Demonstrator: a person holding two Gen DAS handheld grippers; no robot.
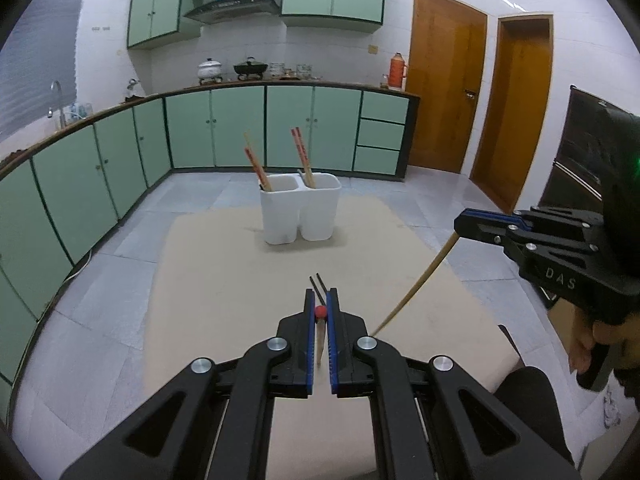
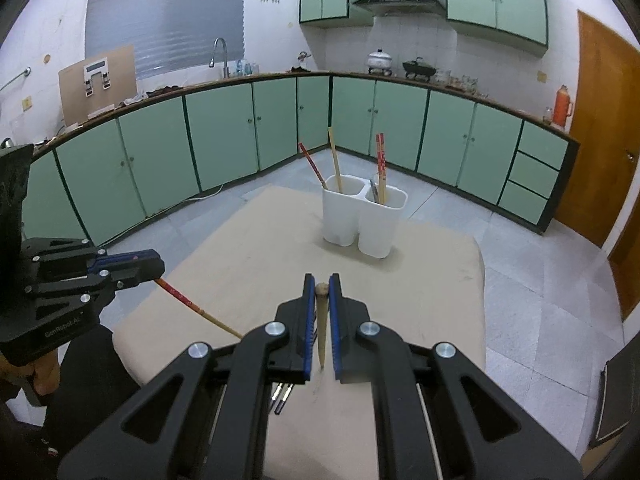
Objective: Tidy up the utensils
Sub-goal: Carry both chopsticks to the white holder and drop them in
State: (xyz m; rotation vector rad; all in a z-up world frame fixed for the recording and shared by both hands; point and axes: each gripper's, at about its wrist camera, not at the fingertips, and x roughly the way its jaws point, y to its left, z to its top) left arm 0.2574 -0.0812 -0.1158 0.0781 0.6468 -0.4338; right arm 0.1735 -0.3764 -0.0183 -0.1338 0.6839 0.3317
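Both sets of fingers are clamped on a chopstick each. Your left gripper (image 1: 320, 312) pinches the red-topped chopstick (image 2: 188, 304), tip hanging down over the beige surface (image 1: 224, 280). Your right gripper (image 2: 321, 294) pinches the plain wooden chopstick (image 1: 416, 288), also slanting down. White two-compartment holder (image 1: 300, 208) stands upright further back on the surface, well apart from both grippers, chopsticks leaning in each compartment. Two dark chopsticks (image 1: 318, 288) lie on the surface just past your left fingers (image 1: 308, 320).
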